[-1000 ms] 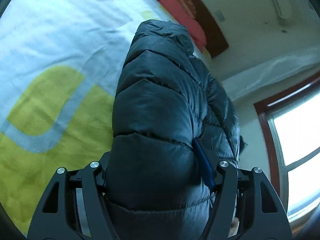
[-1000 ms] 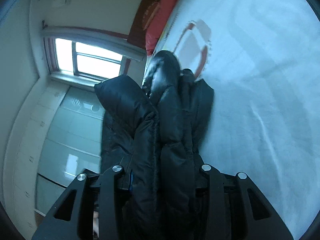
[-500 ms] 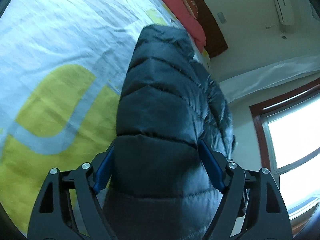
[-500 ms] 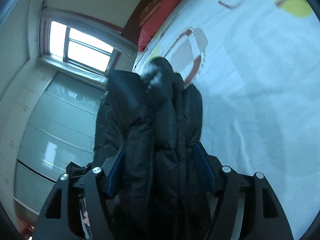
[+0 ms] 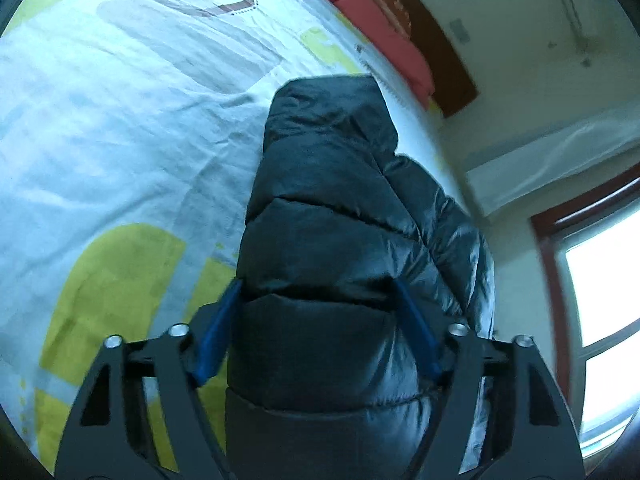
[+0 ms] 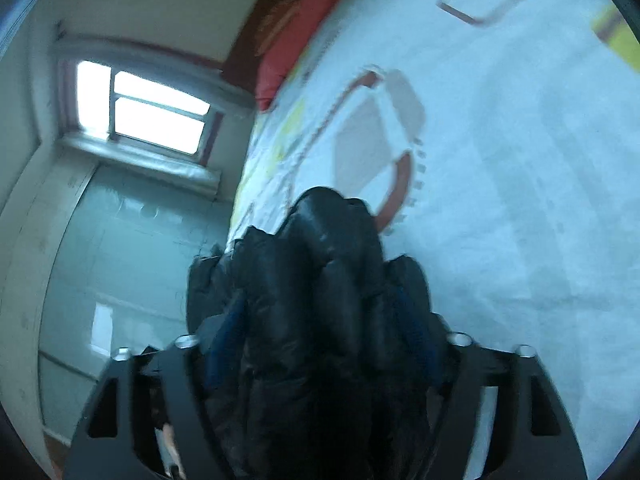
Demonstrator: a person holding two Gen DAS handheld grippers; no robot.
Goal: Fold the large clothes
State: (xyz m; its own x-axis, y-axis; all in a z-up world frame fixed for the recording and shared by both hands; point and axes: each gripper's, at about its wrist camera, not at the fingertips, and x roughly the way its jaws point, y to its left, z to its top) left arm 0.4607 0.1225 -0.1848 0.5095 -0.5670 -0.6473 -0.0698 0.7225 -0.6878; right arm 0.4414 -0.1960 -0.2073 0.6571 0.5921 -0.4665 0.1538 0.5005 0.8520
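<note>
jacket (image 5: 344, 240) lies on bed (image 5: 120, 120); pillow (image 5: 372, 28) behind it.

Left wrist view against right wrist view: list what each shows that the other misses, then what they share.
Only the left wrist view shows the large yellow-green patches on the bedsheet and the smooth quilted back of the puffer jacket.

Only the right wrist view shows the pale glossy cabinet doors under the window and the jacket bunched into folds.

Both show the jacket between closing tongs, left tongs and right tongs, plus the patterned bedsheet, the red pillow and a window.
</note>
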